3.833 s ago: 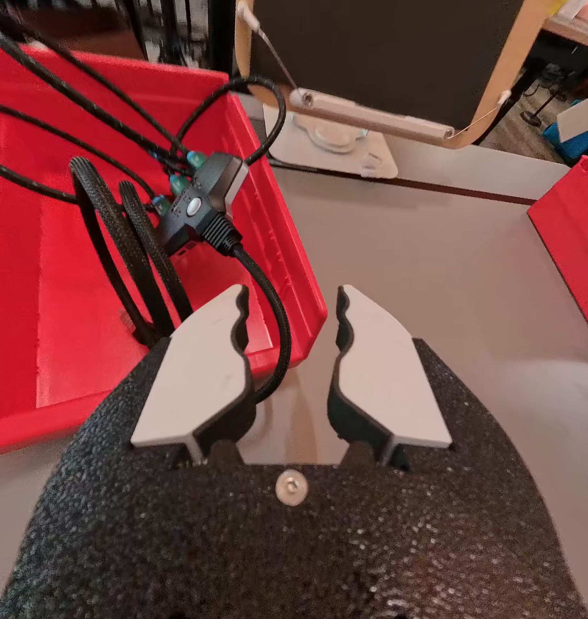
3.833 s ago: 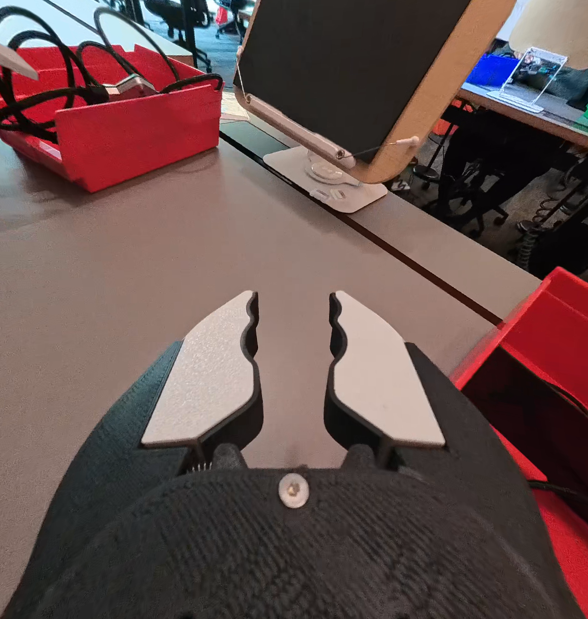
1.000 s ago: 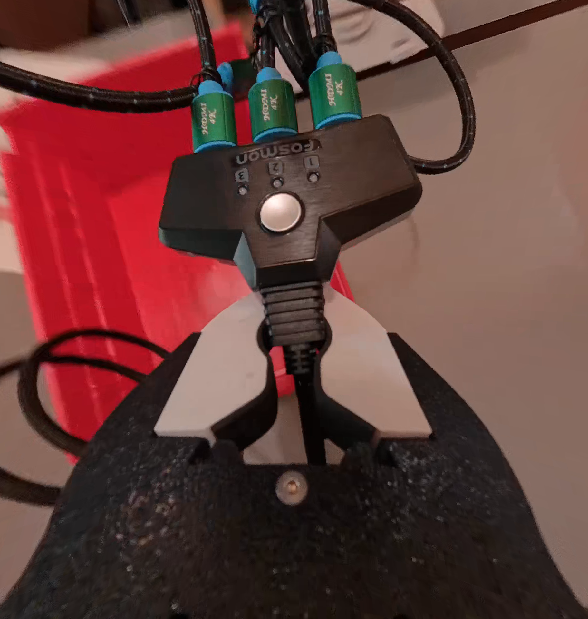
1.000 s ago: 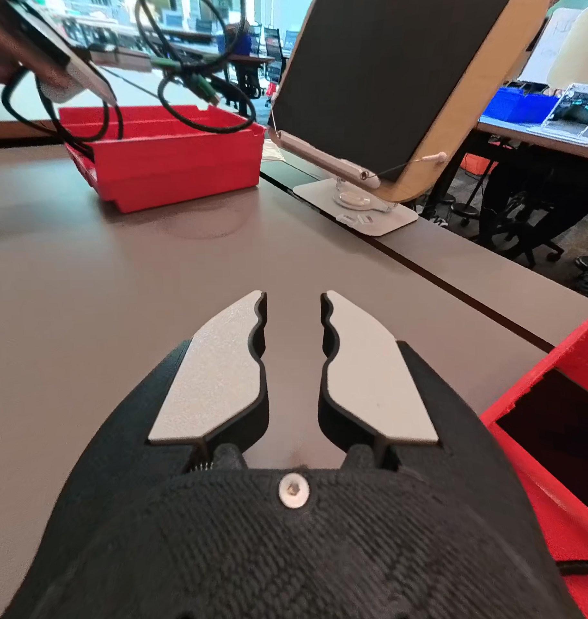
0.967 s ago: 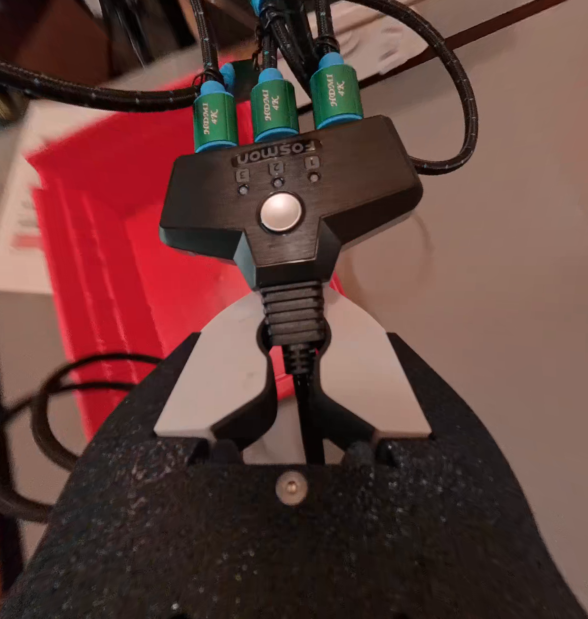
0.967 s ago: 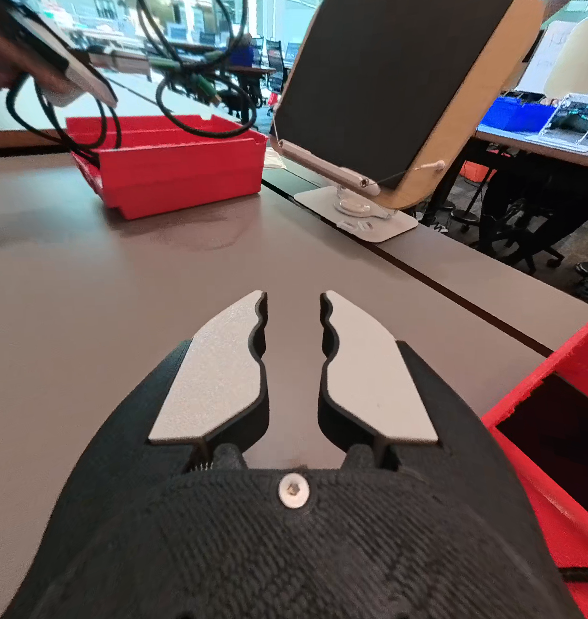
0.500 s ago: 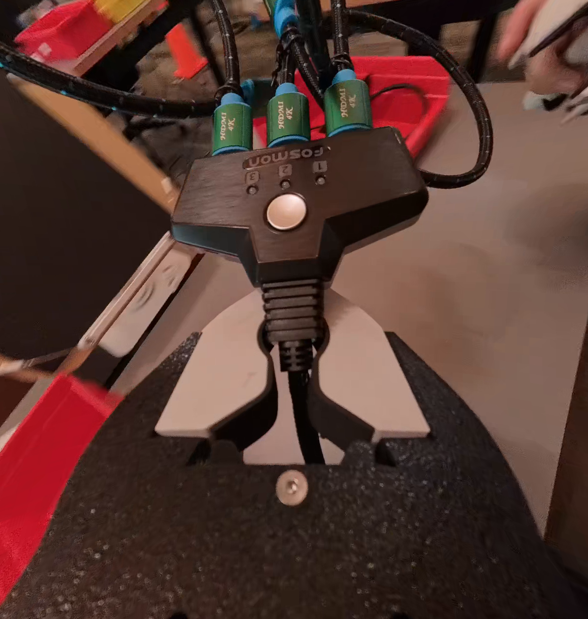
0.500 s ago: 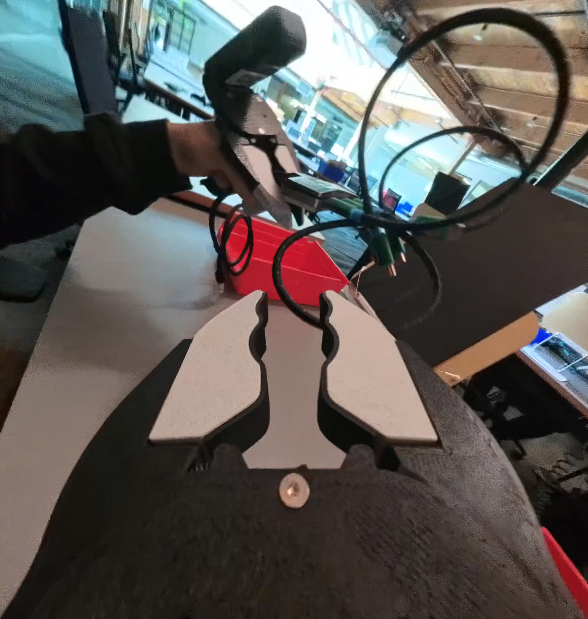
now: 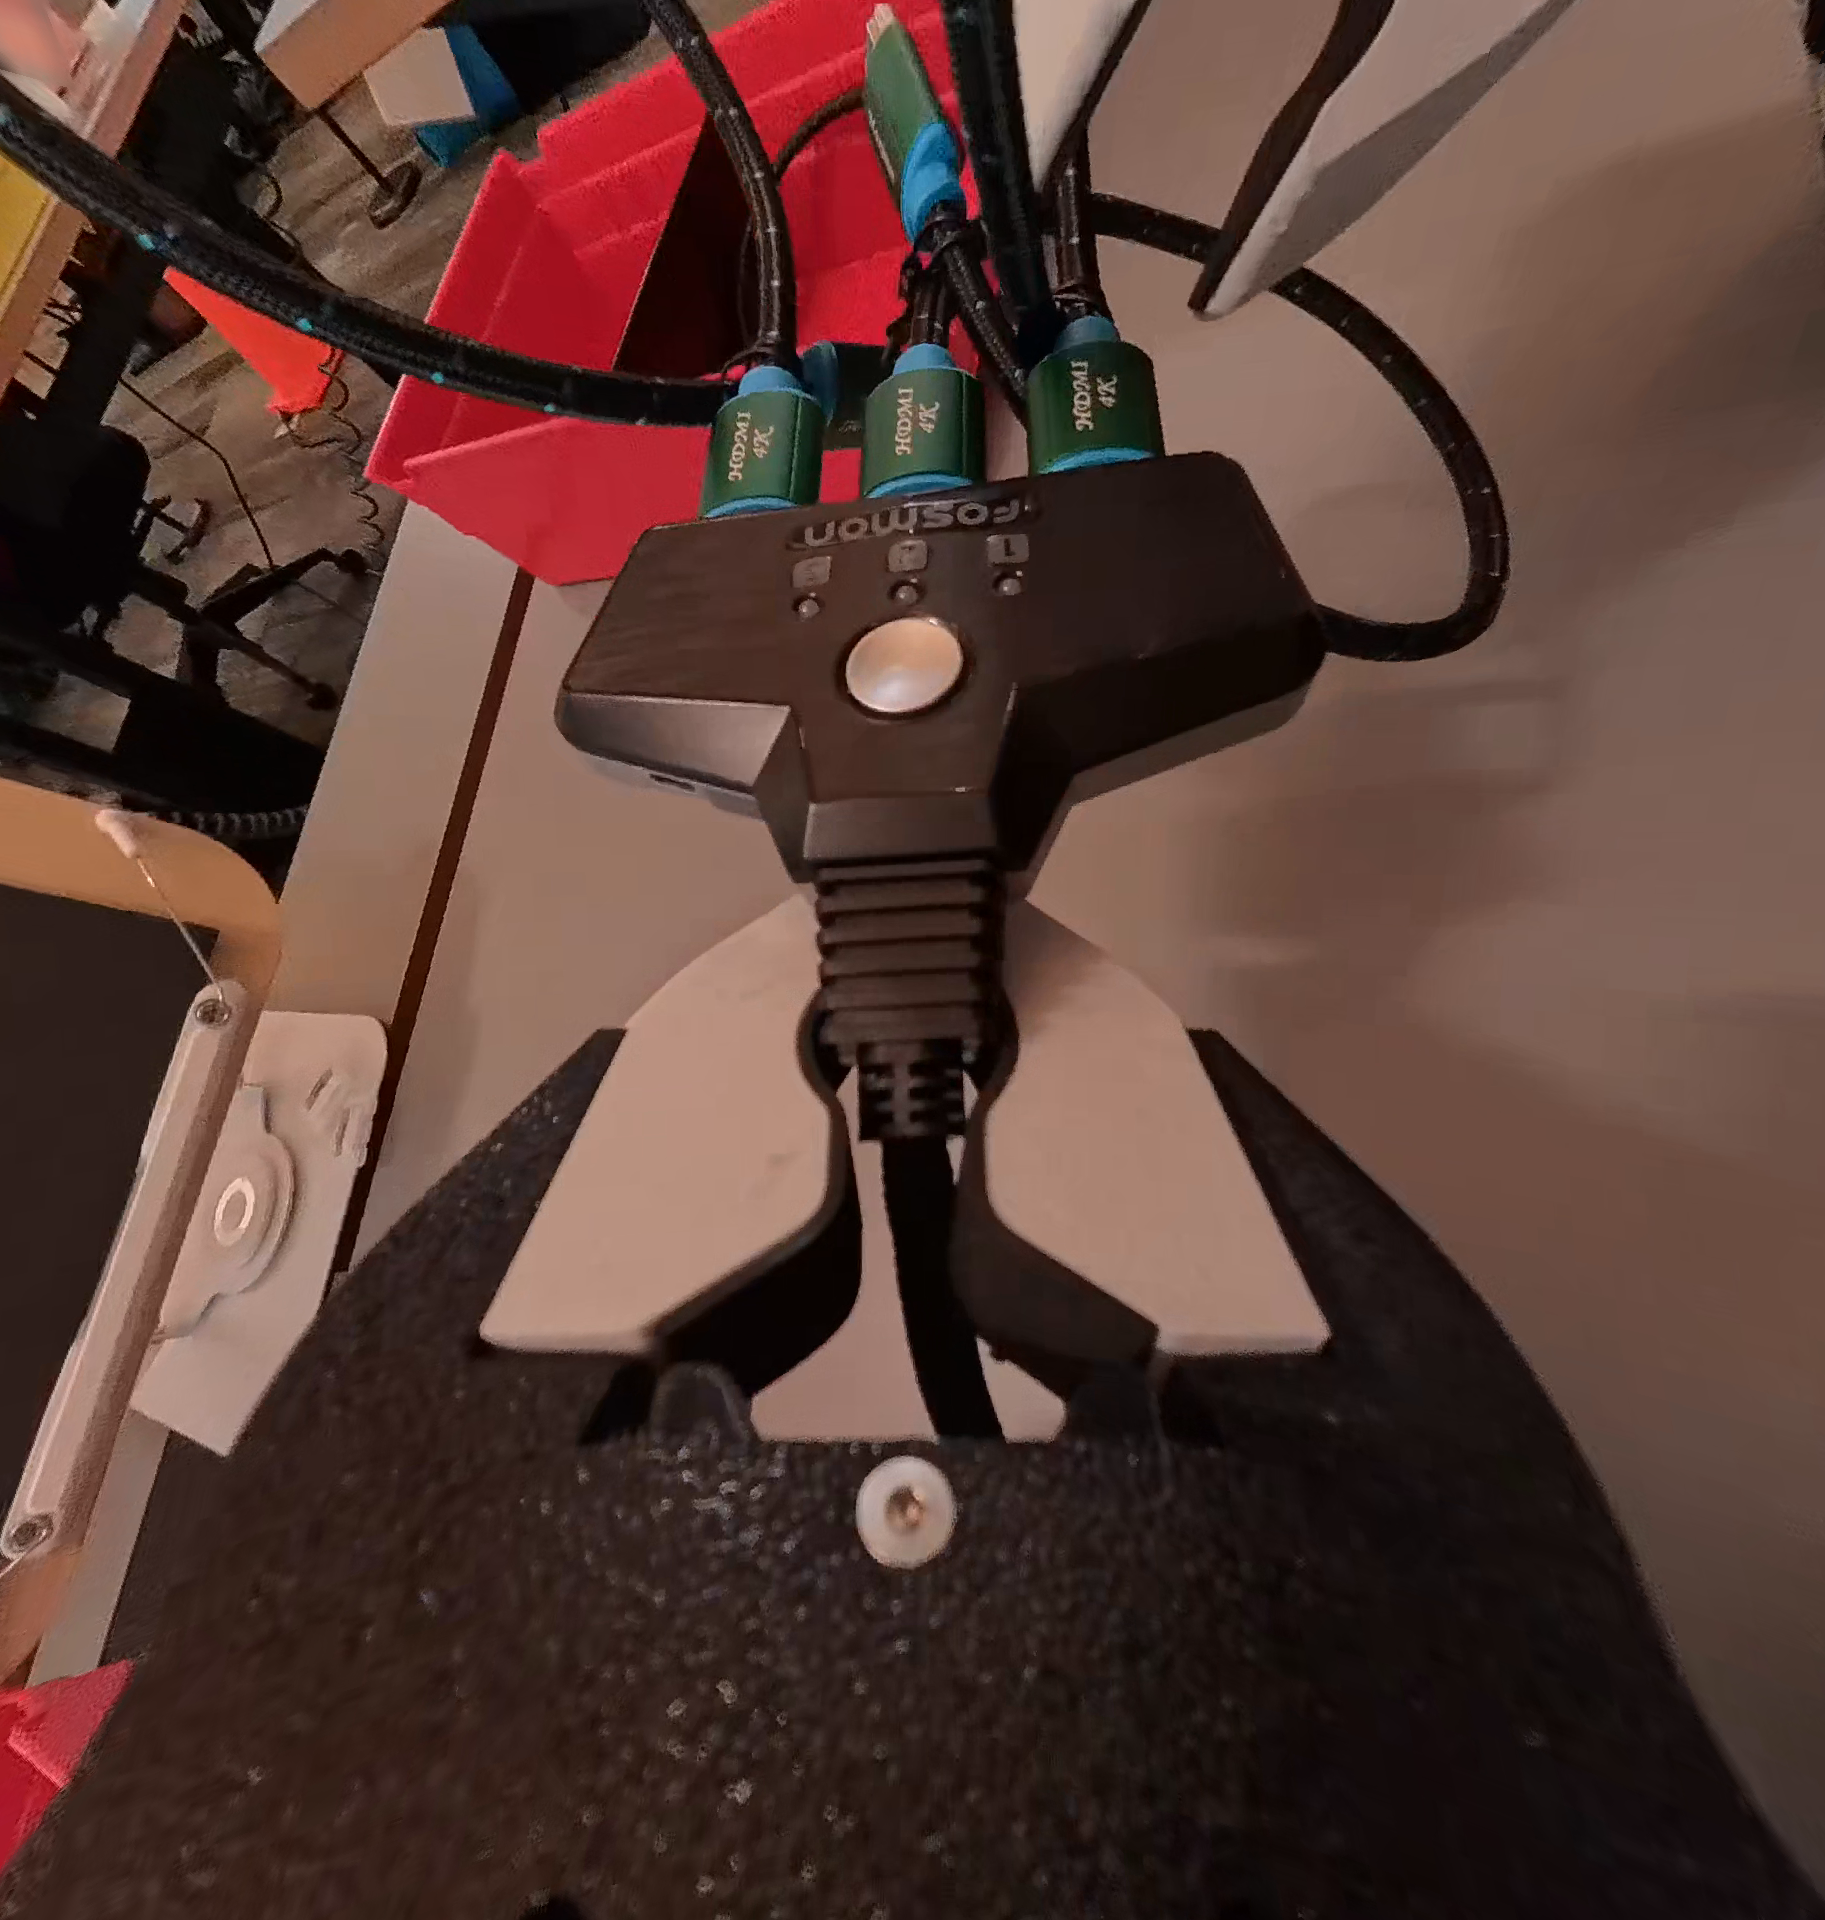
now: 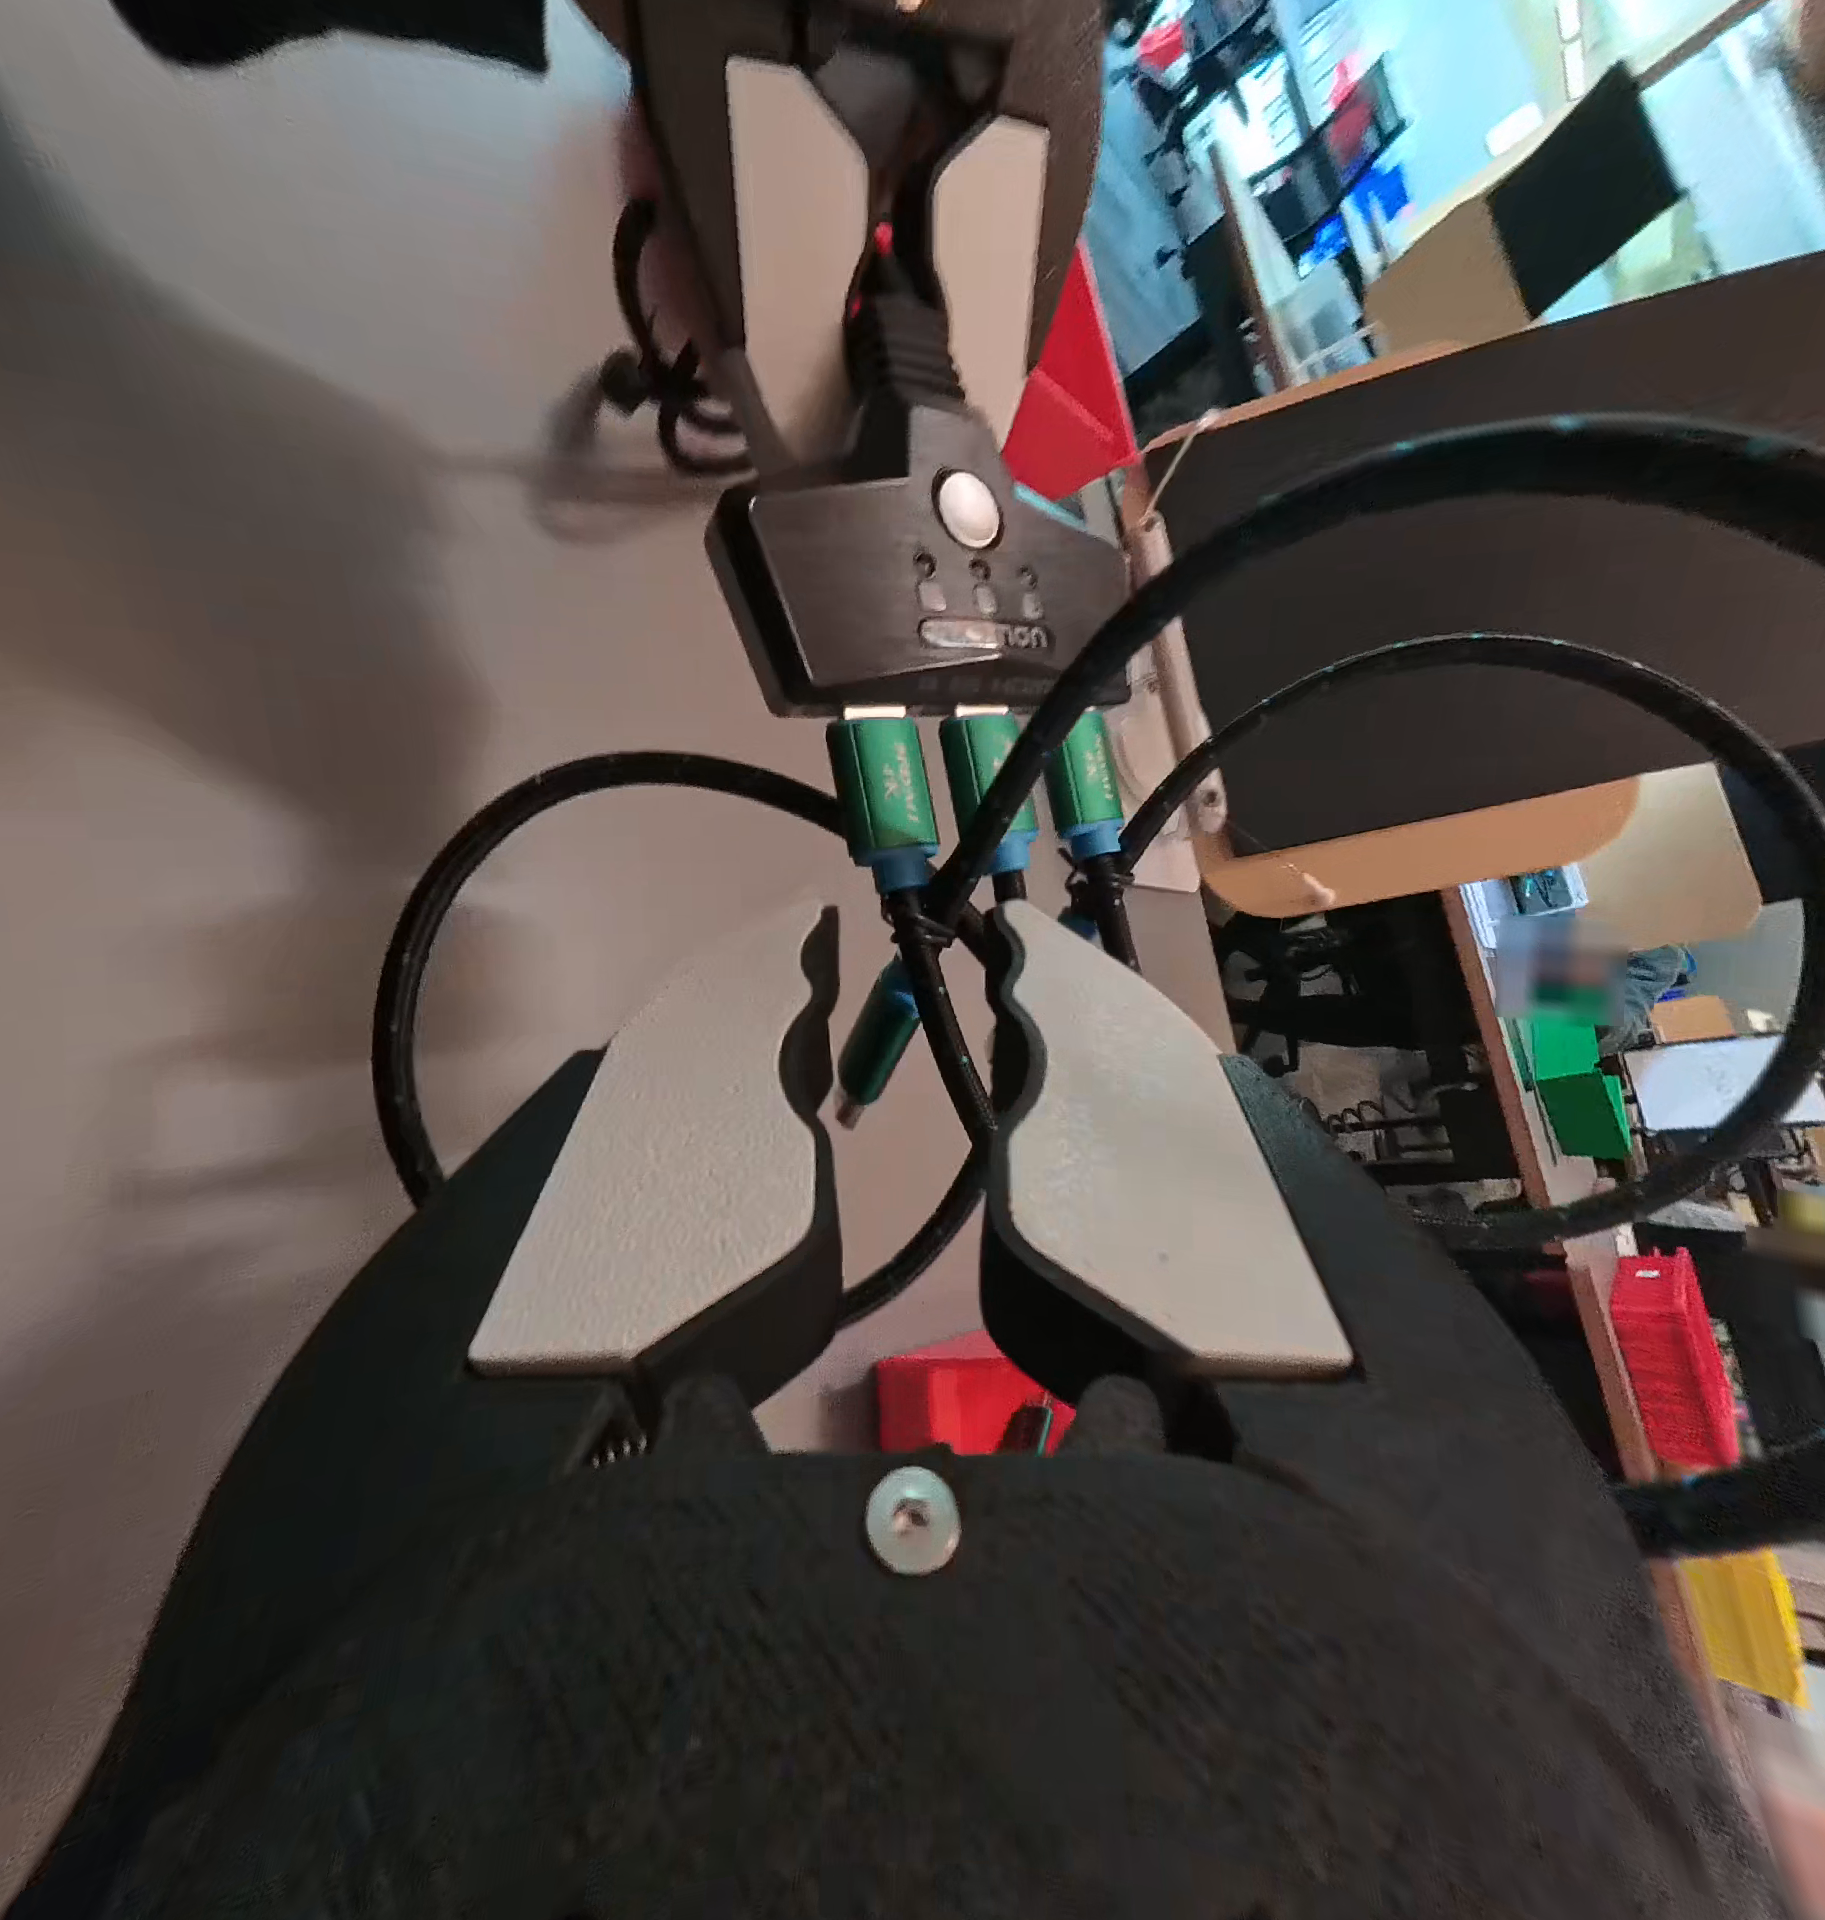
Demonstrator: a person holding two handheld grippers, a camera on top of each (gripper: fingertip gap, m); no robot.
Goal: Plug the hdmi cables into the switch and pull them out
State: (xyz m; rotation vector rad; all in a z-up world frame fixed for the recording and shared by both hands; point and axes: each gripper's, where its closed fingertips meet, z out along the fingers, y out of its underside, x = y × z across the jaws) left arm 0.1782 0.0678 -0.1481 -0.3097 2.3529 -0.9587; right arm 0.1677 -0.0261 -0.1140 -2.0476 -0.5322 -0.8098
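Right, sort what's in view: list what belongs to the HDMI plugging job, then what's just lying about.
Part of the job:
- black switch, held by the left tool at its ribbed cable collar
- three green plugs seated in it
- loose green plug dangling
- braided cables
- right tool, open

Lying about:
- red bins
- black board on stand

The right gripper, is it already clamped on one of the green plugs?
No, the right gripper is open, with the green plugs beyond its fingertips.
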